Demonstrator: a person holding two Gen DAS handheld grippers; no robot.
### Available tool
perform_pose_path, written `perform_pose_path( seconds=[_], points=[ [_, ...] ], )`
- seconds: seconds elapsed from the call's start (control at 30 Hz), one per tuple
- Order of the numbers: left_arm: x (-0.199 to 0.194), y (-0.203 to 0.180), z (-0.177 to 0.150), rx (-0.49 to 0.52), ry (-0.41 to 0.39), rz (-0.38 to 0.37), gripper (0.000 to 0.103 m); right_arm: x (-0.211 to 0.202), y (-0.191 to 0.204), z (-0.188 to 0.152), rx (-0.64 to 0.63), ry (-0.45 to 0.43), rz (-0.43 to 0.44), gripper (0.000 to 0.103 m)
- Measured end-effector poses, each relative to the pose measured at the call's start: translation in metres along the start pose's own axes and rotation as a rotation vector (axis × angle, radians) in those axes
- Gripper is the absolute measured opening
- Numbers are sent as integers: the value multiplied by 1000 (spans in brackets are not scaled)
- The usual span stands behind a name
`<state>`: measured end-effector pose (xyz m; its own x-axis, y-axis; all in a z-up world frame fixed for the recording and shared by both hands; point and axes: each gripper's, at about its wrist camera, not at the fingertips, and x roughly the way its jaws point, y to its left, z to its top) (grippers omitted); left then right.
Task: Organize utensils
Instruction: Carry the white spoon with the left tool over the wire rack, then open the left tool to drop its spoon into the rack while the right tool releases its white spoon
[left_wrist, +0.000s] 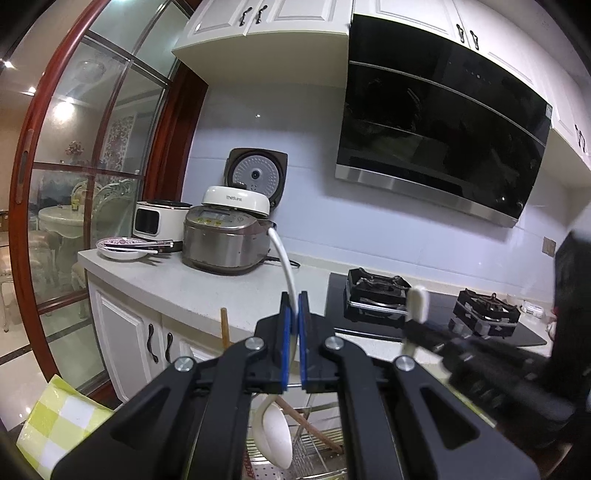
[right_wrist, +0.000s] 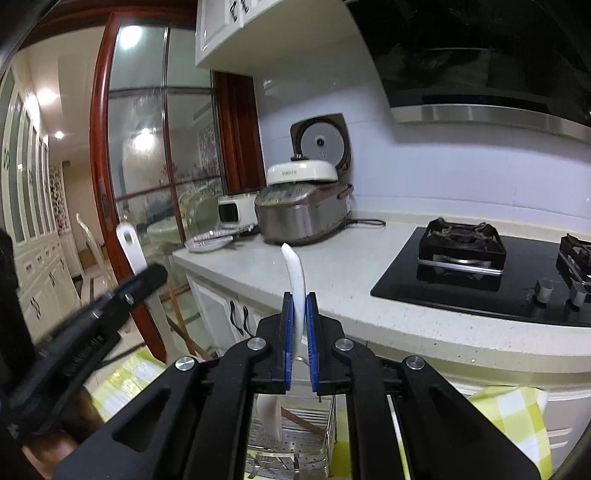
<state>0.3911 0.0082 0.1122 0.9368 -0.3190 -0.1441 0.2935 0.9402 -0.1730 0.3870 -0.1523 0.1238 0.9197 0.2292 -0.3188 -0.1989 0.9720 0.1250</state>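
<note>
Two rice cookers flank a plate; stove right.

Smooth white plastic spoon; matt black plastic left gripper with blue rubbery pads; perforated shiny metal rack; speckled matt stone-look countertop; glossy black glass hob; brushed-steel rice cooker; checked cloth.
</note>
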Motion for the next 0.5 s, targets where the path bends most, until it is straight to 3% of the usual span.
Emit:
perform_pose_path(
  seconds=[0.5],
  points=[
    [28,5,-23,16,127,-26,6,42,-8,-56,-30,134,-64,9]
  ],
)
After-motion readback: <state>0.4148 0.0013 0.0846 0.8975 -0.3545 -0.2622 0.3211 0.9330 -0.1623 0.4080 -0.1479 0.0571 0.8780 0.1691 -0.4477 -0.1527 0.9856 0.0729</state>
